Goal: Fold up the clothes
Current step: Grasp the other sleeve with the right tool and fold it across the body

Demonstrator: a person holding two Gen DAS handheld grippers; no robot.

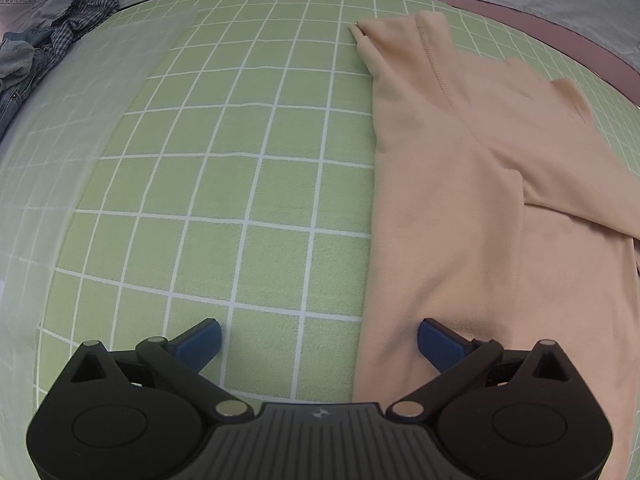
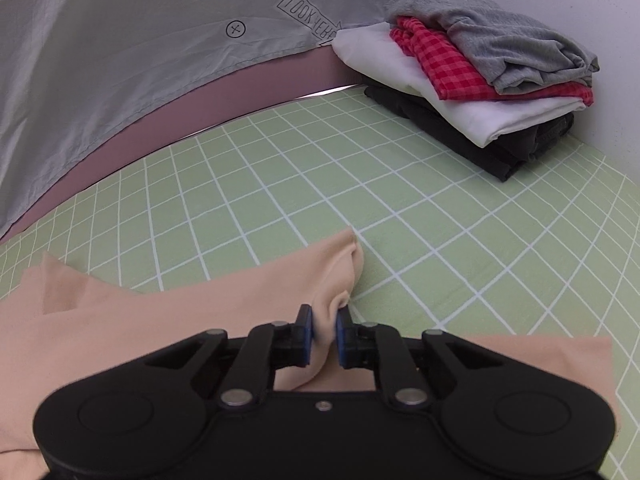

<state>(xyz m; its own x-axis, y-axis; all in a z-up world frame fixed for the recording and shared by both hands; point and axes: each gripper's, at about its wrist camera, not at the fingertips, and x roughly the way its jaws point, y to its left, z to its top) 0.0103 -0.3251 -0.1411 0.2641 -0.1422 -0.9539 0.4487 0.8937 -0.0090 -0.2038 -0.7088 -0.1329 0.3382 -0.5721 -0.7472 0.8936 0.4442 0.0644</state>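
Note:
A peach-coloured shirt (image 1: 492, 216) lies partly folded on the green grid mat (image 1: 224, 184), filling the right half of the left wrist view. My left gripper (image 1: 320, 340) hovers open over its left edge, one blue finger above the mat, the other above the cloth. In the right wrist view the same peach shirt (image 2: 120, 312) spreads across the lower left, and my right gripper (image 2: 323, 334) is shut on a raised fold of it that sticks up between the blue pads.
A stack of folded clothes (image 2: 480, 92), grey on red check on white on black, sits at the mat's far right corner. A heap of checked and denim garments (image 1: 44, 56) lies at the far left. A grey sheet (image 2: 140, 60) hangs behind the mat.

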